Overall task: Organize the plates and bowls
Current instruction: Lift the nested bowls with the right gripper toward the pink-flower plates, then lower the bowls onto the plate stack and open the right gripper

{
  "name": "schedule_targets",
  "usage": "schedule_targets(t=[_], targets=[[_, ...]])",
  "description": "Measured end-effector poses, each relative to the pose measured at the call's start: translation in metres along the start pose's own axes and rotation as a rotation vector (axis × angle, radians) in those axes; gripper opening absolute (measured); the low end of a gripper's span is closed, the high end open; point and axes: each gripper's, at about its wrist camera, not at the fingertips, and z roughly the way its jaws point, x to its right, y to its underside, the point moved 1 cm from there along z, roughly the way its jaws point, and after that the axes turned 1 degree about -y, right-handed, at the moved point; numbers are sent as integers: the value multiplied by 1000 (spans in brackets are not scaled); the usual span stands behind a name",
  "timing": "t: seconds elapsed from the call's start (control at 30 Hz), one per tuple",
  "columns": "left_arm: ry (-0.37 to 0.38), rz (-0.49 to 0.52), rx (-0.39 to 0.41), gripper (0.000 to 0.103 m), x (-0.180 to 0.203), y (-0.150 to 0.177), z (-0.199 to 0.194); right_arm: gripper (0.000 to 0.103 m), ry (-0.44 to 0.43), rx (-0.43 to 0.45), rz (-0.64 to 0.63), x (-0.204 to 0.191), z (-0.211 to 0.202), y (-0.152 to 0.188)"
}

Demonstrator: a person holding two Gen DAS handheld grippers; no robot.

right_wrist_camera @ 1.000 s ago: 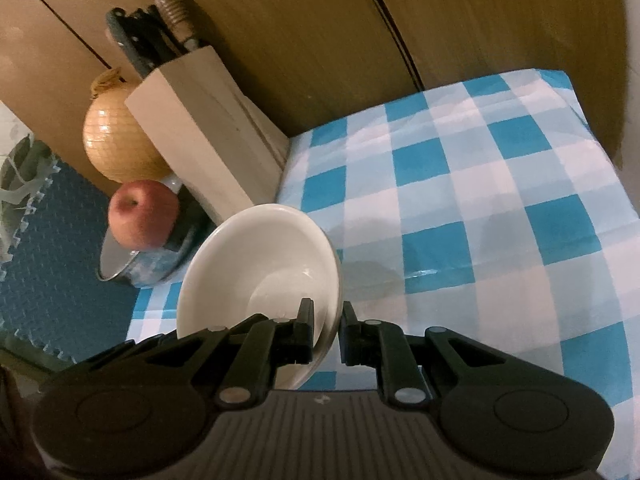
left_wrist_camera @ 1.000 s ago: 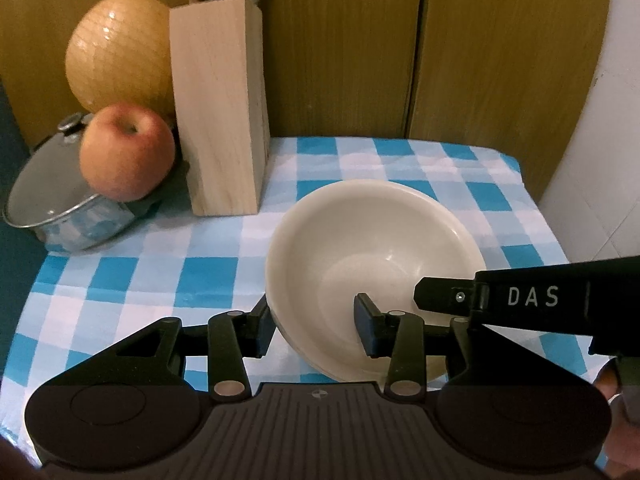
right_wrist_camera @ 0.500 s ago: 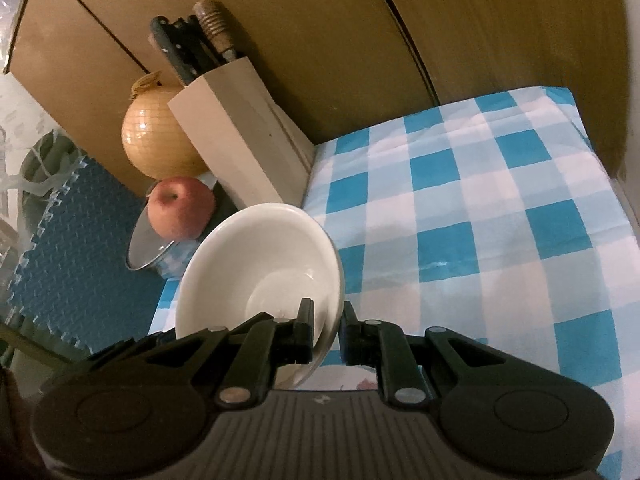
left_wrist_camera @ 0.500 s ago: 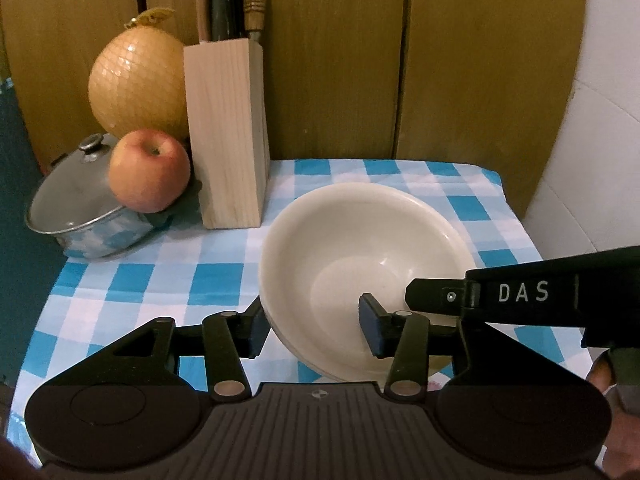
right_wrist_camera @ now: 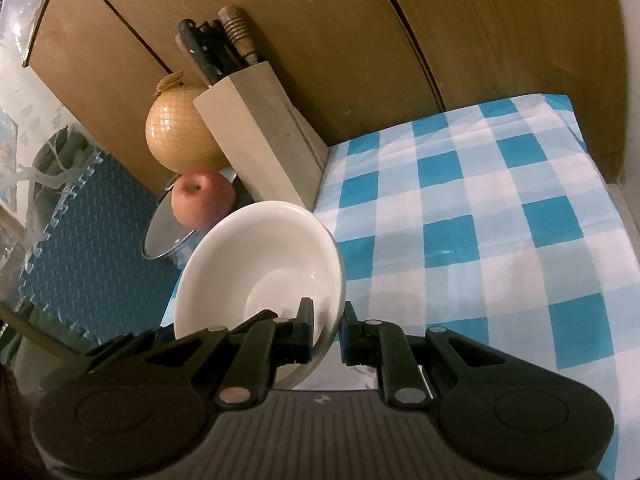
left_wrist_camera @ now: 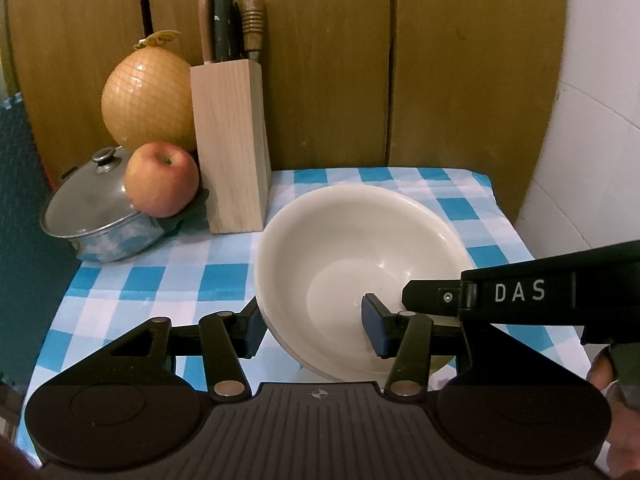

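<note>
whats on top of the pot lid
A red apple rests on the right side of the glass pot lid, beside the knob. A netted pomelo rises behind it. The lid part under the apple and the pot's contents cannot be seen.

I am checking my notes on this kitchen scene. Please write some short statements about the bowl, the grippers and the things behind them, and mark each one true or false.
1. The right gripper is clamped on the rim of the white bowl. True.
2. The left gripper pinches the bowl tightly. False: its jaws stand apart on either side of the rim and have just been opening.
3. The apple rests on the lidded pot. True.
4. The knife block is empty. False: several handles stick out of it.
5. The tablecloth is red and white. False: it is blue and white checked.
</note>
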Motion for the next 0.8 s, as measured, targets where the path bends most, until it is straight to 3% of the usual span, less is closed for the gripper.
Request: schedule_targets(t=[0.8], targets=[[20,47,-10,60,10,35,-33,10,2,-25,-14,-1,-25,44]])
